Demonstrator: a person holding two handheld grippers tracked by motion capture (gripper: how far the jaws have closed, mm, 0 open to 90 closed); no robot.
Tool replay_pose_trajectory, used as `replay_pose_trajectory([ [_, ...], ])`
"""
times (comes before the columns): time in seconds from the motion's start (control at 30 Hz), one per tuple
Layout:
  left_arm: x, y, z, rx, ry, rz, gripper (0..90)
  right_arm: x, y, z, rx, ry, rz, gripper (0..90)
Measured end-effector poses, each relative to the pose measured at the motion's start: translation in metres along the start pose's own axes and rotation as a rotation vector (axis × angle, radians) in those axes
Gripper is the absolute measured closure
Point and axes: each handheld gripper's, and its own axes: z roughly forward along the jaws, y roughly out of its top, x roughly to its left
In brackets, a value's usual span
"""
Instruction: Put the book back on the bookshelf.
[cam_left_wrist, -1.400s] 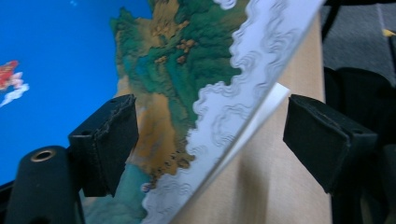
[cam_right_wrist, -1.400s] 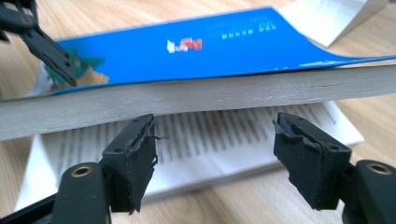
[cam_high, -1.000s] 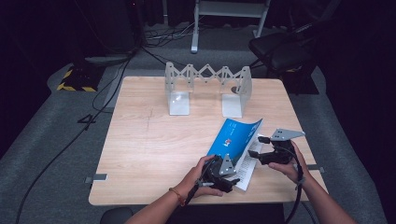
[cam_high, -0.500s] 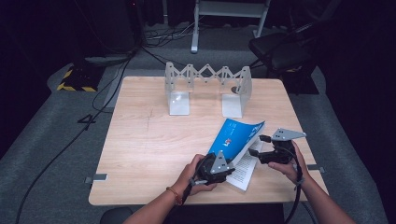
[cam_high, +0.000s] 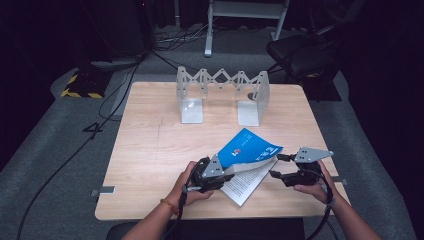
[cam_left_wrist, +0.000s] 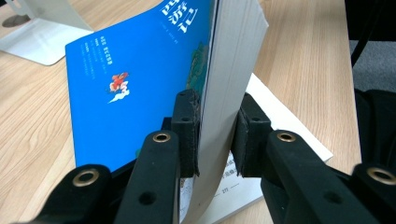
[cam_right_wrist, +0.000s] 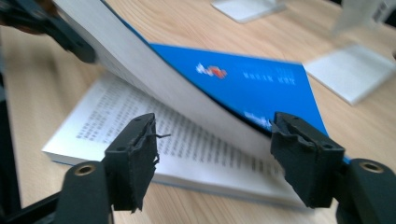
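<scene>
Pages and blue front cover of the open paperback book are being pinched by the left gripper, clenched on them, lifting them off the lower half lying on the pale wooden desk. Right gripper is straddling the book's edge, jaws having just been closing, not yet pressing.

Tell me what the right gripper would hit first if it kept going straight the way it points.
Probably the book: the right gripper faces its lifted wad of pages, jaws open to either side. Depth is unclear, so the printed lower page could come first.
</scene>
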Motion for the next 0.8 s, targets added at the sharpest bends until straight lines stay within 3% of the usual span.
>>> replay_pose_trajectory([
  [0.13, 0.005, -0.004, -0.006, 0.011, -0.004, -0.007, 72.1, 0.003, 0.009, 0.009, -0.038, 0.064, -0.059, 33.2],
  [0.27, 0.010, -0.008, -0.012, 0.020, -0.002, -0.009, 70.8, 0.007, 0.012, 0.028, -0.014, 0.091, -0.135, 32.9],
  [0.33, 0.013, -0.010, -0.014, 0.024, 0.000, -0.012, 70.2, 0.006, 0.012, 0.037, 0.020, 0.068, -0.198, 32.2],
  [0.4, 0.014, -0.011, -0.016, 0.025, -0.001, -0.013, 69.8, 0.002, 0.010, 0.046, 0.044, 0.075, -0.202, 31.7],
  [0.5, 0.017, -0.012, -0.019, 0.034, -0.002, -0.011, 69.3, -0.008, 0.003, 0.055, 0.084, 0.027, -0.239, 33.1],
  [0.57, 0.020, -0.014, -0.021, 0.037, -0.005, -0.010, 69.0, -0.012, 0.000, 0.057, 0.088, 0.015, -0.232, 33.4],
  [0.63, 0.022, -0.016, -0.024, 0.033, -0.009, -0.014, 68.8, -0.024, -0.007, 0.057, 0.068, 0.022, -0.181, 34.2],
  [0.67, 0.023, -0.016, -0.025, 0.032, -0.006, -0.015, 68.8, -0.024, -0.007, 0.057, 0.068, 0.022, -0.181, 34.2],
  [0.7, 0.025, -0.017, -0.026, 0.031, -0.008, -0.017, 68.7, -0.025, -0.009, 0.058, 0.083, -0.016, -0.216, 36.2],
  [0.73, 0.027, -0.019, -0.028, 0.025, -0.012, -0.026, 68.6, -0.028, -0.013, 0.056, 0.072, -0.039, -0.231, 43.0],
  [0.8, 0.029, -0.019, -0.030, 0.021, -0.014, -0.032, 68.5, -0.029, -0.013, 0.055, 0.058, -0.039, -0.231, 45.7],
])
